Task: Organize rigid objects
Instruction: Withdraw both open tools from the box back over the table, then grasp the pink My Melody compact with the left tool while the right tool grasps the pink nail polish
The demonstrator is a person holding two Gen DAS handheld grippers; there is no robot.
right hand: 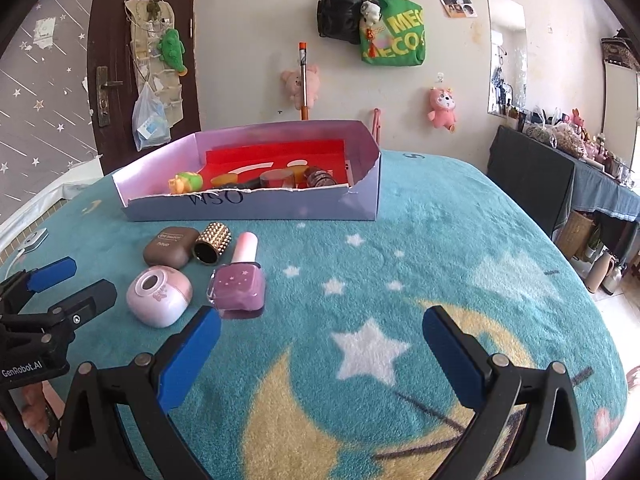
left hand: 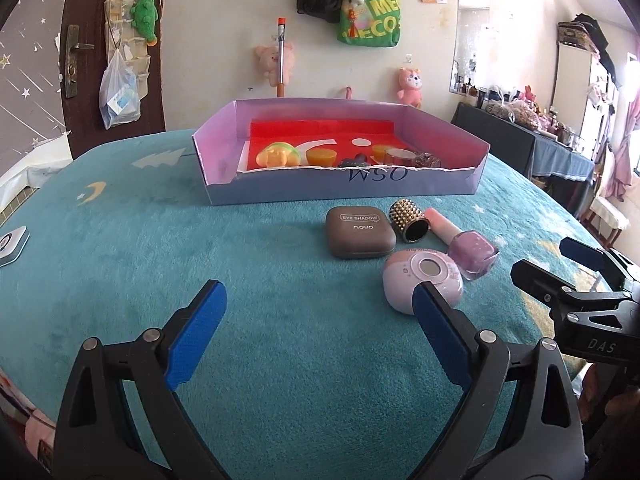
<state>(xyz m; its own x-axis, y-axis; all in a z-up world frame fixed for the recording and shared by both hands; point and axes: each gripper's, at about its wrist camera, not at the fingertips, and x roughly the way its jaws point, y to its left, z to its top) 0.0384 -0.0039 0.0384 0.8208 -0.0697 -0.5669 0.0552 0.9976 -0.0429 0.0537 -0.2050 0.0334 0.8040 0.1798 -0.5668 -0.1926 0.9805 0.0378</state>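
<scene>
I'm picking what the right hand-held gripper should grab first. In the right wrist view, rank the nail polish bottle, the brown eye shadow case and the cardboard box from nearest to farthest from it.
From the right hand-held gripper:
1. Nail polish bottle, just beyond its left finger, lying on the blanket.
2. Brown eye shadow case, farther back and to the left.
3. Cardboard box, farthest, behind both.

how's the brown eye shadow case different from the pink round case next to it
The eye shadow case is brown, squarish and flat, lettered on its lid; the pink round case is pale, domed, with a round window on top. The pink one lies nearer the camera. Both are closed, on the teal blanket outside the box.
</scene>
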